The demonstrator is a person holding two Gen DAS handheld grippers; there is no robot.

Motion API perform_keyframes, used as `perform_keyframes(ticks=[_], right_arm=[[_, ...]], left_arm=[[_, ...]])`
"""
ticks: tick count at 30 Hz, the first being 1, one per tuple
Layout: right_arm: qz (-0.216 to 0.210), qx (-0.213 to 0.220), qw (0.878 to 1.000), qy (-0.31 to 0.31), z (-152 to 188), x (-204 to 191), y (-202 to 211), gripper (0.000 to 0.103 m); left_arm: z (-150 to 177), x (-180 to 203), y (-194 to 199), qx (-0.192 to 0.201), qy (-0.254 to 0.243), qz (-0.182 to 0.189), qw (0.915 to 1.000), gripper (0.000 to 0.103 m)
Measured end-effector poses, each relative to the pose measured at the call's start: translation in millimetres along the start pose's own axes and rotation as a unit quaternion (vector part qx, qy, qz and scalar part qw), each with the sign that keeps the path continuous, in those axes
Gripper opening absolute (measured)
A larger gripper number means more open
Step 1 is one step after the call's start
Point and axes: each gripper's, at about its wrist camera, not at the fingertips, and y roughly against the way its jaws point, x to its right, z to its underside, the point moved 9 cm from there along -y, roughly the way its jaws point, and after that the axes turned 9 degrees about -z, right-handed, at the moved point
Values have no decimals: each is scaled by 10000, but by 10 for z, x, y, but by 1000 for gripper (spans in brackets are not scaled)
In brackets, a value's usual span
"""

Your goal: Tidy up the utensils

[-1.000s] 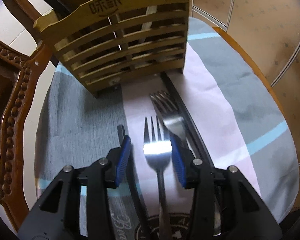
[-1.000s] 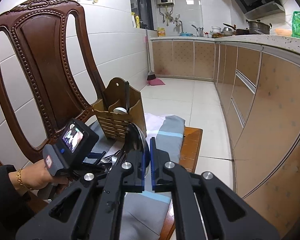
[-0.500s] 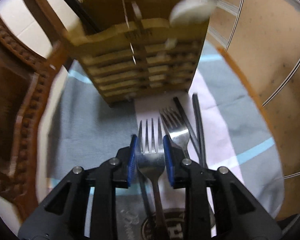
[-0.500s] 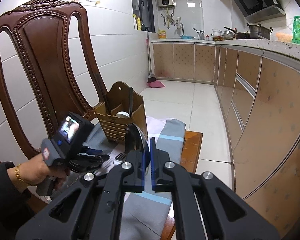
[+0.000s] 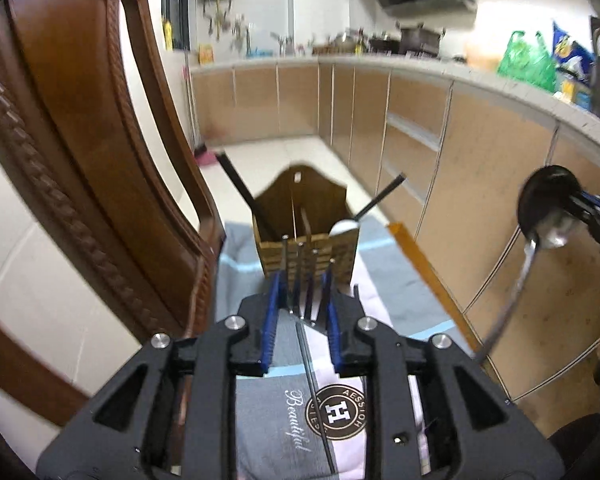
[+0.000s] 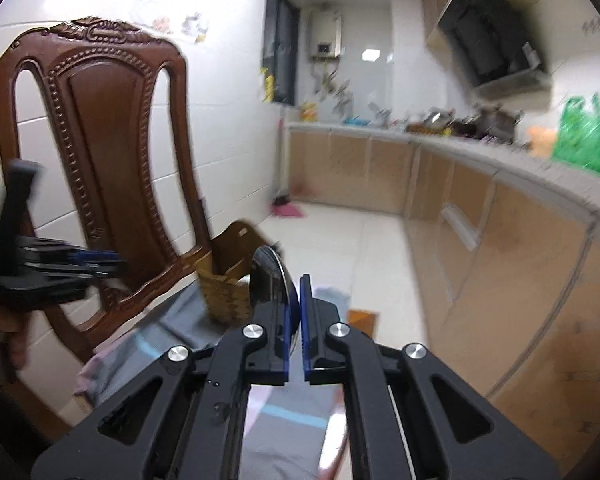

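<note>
The left gripper (image 5: 300, 304), jaws just closed on a fork (image 5: 305, 280), lifts it tines-forward toward the wooden caddy (image 5: 306, 236), while the right gripper (image 6: 294, 320) clamps a spoon (image 6: 270, 280).

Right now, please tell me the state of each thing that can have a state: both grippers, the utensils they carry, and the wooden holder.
left gripper: shut on a fork, jaws just closed in.
fork: lifted, tines pointing toward the holder.
right gripper: shut on a spoon.
spoon: held by its bowl, handle hanging down.
wooden holder: upright on the cloth, already holding utensils.
</note>
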Motion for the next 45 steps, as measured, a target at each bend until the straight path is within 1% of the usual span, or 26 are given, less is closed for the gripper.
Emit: perform_keyframes(ticks=[2, 3, 4, 6, 9, 14, 17, 19, 20, 21, 22, 23, 24, 25, 28, 30, 32, 35, 37, 38, 39, 40, 41, 42, 43, 45], right_arm=[[338, 205, 9991, 180, -103, 3, 137, 5], [514, 366, 9976, 277, -176, -18, 242, 5], [624, 471, 9964, 332, -225, -20, 303, 5], [804, 665, 9933, 493, -308, -66, 437, 5], [834, 743, 9923, 531, -327, -93, 491, 5], [739, 506, 9947, 504, -211, -99, 349, 5], [671, 409, 9957, 487, -171, -119, 248, 5], [623, 342, 9963, 473, -142, -135, 193, 5], [603, 305, 9967, 447, -123, -135, 164, 5], [570, 274, 9972, 406, -102, -124, 145, 5], [552, 272, 9974, 383, -89, -130, 138, 5], [531, 262, 9976, 365, -75, -130, 134, 5], [516, 258, 9976, 369, -68, -135, 135, 5], [528, 269, 9975, 390, -54, -135, 143, 5], [552, 253, 9973, 415, -12, -112, 150, 5], [569, 282, 9973, 361, -8, -77, 150, 5], [539, 282, 9977, 309, -21, -62, 136, 5], [494, 328, 9978, 295, -40, -76, 131, 5], [486, 325, 9978, 319, -31, -88, 124, 5], [480, 310, 9979, 320, -22, -86, 120, 5], [469, 286, 9980, 313, -6, -78, 113, 5], [464, 269, 9981, 307, 6, -66, 111, 5], [456, 247, 9982, 303, 20, -53, 110, 5], [444, 227, 9983, 305, 32, -41, 116, 5], [441, 222, 9983, 308, 38, -28, 126, 5], [442, 232, 9983, 308, 55, 6, 172, 5]], left_arm=[[-80, 12, 230, 149, -58, 0, 9999, 17], [-106, 7, 337, 223, -104, 11, 9997, 8], [-112, 15, 388, 263, -117, 35, 9996, 5], [-140, 13, 568, 331, -180, 42, 9993, 4], [-108, -20, 686, 371, -180, 60, 9991, 4], [-38, -70, 731, 320, -195, 90, 9993, 1], [1, -132, 649, 246, -141, 60, 9996, 1], [55, -197, 527, 93, -59, 28, 9999, 1], [90, -211, 463, 8, -43, 54, 10000, 3], [131, -214, 423, -88, -51, 91, 9999, 24], [188, -219, 391, -148, -76, 72, 9998, 64], [231, -208, 392, -85, -146, 36, 9999, 77], [266, -183, 408, -8, -242, 35, 9997, 84], [351, -121, 408, -7, -445, 70, 9990, 84], [588, -27, 266, -241, -728, 53, 9970, 84], [725, -1, 140, -437, -799, -4, 9958, 84], [827, 21, 37, -623, -775, 32, 9950, 84], [877, 92, -15, -666, -782, 70, 9947, 84], [902, 185, 8, -677, -855, 200, 9938, 84], [935, 264, 55, -689, -940, 390, 9924, 84], [968, 370, 128, -609, -1043, 671, 9904, 83], [1038, 500, 233, -530, -1342, 944, 9850, 83], [1205, 670, 388, -453, -1934, 1252, 9721, 83], [1356, 771, 470, -470, -2322, 1425, 9610, 83], [1656, 908, 607, -475, -3020, 1727, 9363, 83], [2147, 1063, 774, -429, -3898, 2038, 8970, 83]])
